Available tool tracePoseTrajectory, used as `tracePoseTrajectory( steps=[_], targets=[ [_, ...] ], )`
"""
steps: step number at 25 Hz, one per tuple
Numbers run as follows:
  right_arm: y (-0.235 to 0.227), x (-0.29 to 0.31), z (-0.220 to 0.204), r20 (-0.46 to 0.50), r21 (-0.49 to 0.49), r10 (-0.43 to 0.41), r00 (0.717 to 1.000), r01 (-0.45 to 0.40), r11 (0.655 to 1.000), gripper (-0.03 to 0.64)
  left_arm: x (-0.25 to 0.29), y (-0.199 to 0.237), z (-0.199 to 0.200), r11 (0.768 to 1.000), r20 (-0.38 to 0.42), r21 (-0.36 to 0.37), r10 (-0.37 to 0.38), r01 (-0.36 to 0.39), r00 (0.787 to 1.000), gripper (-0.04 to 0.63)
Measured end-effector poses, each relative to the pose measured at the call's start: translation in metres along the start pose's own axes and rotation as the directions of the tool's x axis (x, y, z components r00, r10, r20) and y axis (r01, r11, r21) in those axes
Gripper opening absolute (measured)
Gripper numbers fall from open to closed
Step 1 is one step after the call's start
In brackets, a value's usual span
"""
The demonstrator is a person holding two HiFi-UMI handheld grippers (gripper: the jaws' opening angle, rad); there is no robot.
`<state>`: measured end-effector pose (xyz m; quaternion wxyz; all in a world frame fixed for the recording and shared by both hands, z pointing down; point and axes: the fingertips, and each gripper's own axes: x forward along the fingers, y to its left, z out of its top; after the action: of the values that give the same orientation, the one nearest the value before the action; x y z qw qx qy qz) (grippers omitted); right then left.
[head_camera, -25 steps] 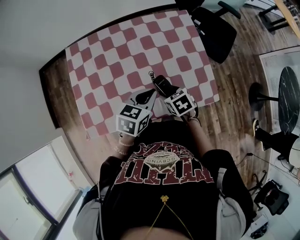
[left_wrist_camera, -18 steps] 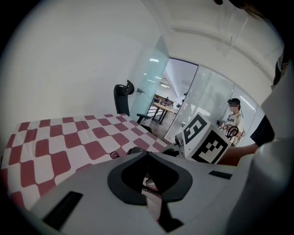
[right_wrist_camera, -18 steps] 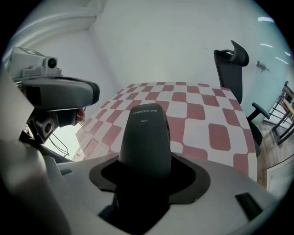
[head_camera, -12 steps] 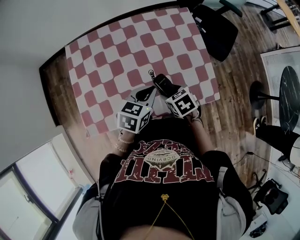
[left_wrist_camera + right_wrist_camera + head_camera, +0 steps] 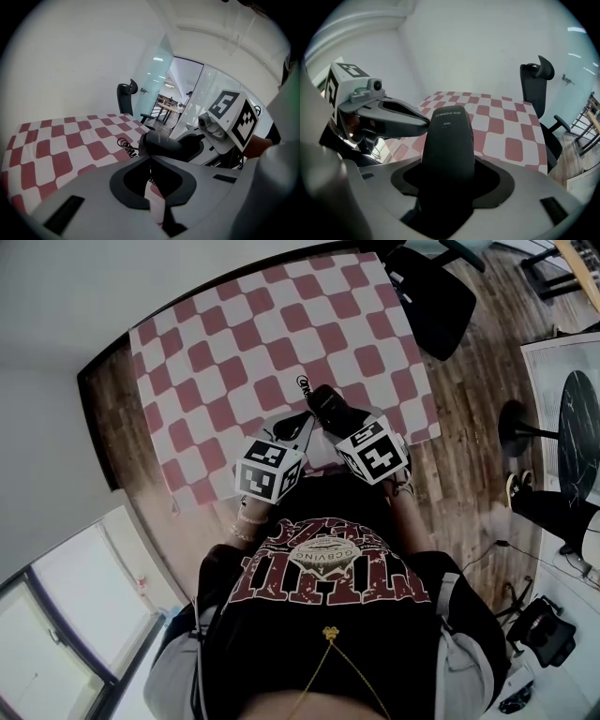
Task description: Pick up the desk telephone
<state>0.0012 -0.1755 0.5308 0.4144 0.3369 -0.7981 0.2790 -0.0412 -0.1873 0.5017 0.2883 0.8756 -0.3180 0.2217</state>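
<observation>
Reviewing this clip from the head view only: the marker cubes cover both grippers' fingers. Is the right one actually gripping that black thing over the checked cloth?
Observer: Yes. The right gripper view shows the right gripper shut on a black telephone handset, which sits between its fingers.
Operator: Any print on it?
Observer: White lettering near its far end reads CHINO-E, with A061 below.
Operator: And the left gripper?
Observer: In its own view the left gripper has its fingers meeting at the tips. The handset's coiled cord lies just beyond them on the checked tablecloth.
</observation>
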Motion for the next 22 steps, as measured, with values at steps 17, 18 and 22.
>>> tracePoseTrajectory(
  steps=[17, 18, 22],
  targets=[
    [0.013, -0.045, 0.031, 0.06, -0.031, -0.005, 0.998, 0.007, 0.999, 0.284, 0.006, -0.002, -0.011, 1.0, -0.04, 0.004, -0.011, 0.012, 0.999, 0.008],
    [0.014, -0.048, 0.033, 0.064, -0.036, -0.004, 0.998, 0.007, 0.999, 0.284, 0.006, -0.002, -0.012, 1.0, -0.042, 0.004, -0.01, 0.01, 0.999, 0.008],
    [0.019, -0.062, 0.04, 0.074, -0.049, -0.003, 0.997, 0.007, 0.999, 0.284, 0.008, -0.002, -0.014, 1.0, -0.047, 0.006, -0.009, 0.01, 0.999, 0.008]
  ],
)
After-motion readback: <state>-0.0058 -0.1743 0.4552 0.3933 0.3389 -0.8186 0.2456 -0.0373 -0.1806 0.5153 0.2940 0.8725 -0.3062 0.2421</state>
